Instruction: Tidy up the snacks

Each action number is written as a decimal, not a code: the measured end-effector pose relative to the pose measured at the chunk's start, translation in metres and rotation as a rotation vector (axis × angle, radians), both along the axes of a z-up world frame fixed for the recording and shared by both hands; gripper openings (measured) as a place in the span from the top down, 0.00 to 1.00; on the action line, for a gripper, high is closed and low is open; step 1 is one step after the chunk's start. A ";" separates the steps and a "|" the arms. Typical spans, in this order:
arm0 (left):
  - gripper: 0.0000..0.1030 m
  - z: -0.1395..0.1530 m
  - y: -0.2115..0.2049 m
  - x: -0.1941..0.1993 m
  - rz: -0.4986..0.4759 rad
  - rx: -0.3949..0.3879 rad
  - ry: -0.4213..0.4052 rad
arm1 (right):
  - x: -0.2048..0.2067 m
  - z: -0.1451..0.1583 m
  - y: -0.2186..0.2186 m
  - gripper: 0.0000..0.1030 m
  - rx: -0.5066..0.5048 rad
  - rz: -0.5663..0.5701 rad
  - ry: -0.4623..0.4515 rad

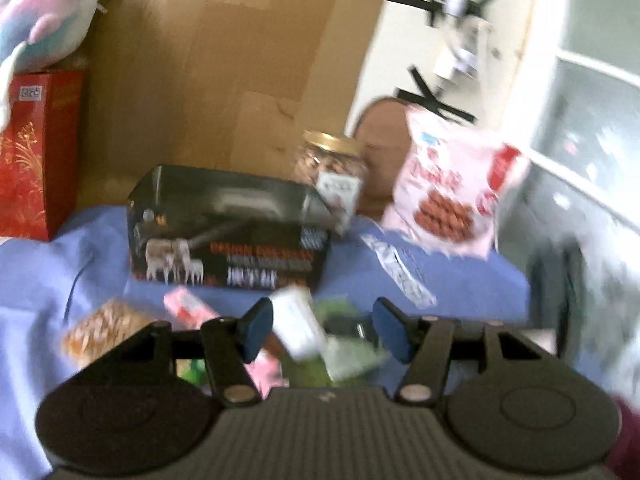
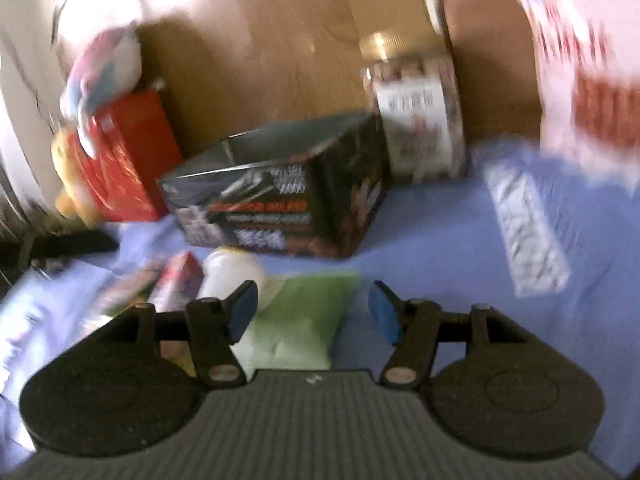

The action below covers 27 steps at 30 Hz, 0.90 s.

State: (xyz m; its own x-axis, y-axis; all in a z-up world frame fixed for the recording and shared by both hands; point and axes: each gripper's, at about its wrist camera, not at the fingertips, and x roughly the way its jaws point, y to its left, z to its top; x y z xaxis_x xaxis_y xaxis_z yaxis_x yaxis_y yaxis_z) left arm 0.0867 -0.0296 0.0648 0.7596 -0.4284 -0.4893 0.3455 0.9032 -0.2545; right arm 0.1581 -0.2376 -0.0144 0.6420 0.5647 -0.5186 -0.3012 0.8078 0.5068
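1. The left gripper (image 1: pixel 323 328) has its two blue pads wide apart. Between them I see a small white packet (image 1: pixel 299 326), but the picture is blurred and I cannot tell if a pad touches it; nothing is clamped.
2. The right gripper (image 2: pixel 313 312) is also wide open and grips nothing. A light green packet (image 2: pixel 298 320) lies on the cloth just below and between its fingers, nearer to the left one.
3. The landmark is the black box (image 1: pixel 228 226), which is open at the top and stands on the blue cloth (image 1: pixel 460 280).
4. In front of the black box, close to the left gripper, lies a heap of small snacks: a pink packet (image 1: pixel 188 306), an orange-brown bag (image 1: pixel 106 330) and green packets (image 1: pixel 348 356).
5. To the right of the box a silver-white wrapper (image 1: pixel 400 270) lies flat on the cloth.
6. Behind the box's right corner stands a jar with a gold lid (image 1: pixel 332 164), filled with nuts.
7. Further right of the box a pink bag (image 1: pixel 452 192) stands upright.
8. Left of the box stands a red box (image 1: pixel 36 156), with a plush toy (image 1: pixel 48 12) on top.
9. Behind all stands brown cardboard (image 1: pixel 224 52).
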 end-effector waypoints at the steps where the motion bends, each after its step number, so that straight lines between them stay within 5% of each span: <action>1: 0.44 -0.003 0.001 -0.011 0.000 0.017 -0.008 | 0.001 -0.003 -0.001 0.40 0.041 0.017 0.045; 5: 0.41 -0.011 0.016 -0.035 0.024 0.010 0.012 | -0.024 0.001 0.004 0.48 0.026 0.000 0.026; 12: 0.41 -0.029 0.056 -0.065 0.080 -0.074 0.061 | -0.077 0.018 0.005 0.49 -0.037 0.031 -0.085; 17: 0.41 -0.043 0.074 -0.074 0.074 -0.135 0.111 | -0.114 0.021 0.024 0.48 -0.115 0.243 -0.122; 22: 0.40 -0.045 0.083 -0.080 0.075 -0.154 0.107 | -0.125 0.016 0.055 0.48 -0.202 0.337 -0.154; 25: 0.37 -0.046 0.084 -0.084 0.078 -0.147 0.103 | -0.127 0.016 0.067 0.46 -0.234 0.366 -0.185; 27: 0.36 -0.047 0.086 -0.085 0.084 -0.143 0.105 | -0.128 0.018 0.070 0.33 -0.266 0.340 -0.211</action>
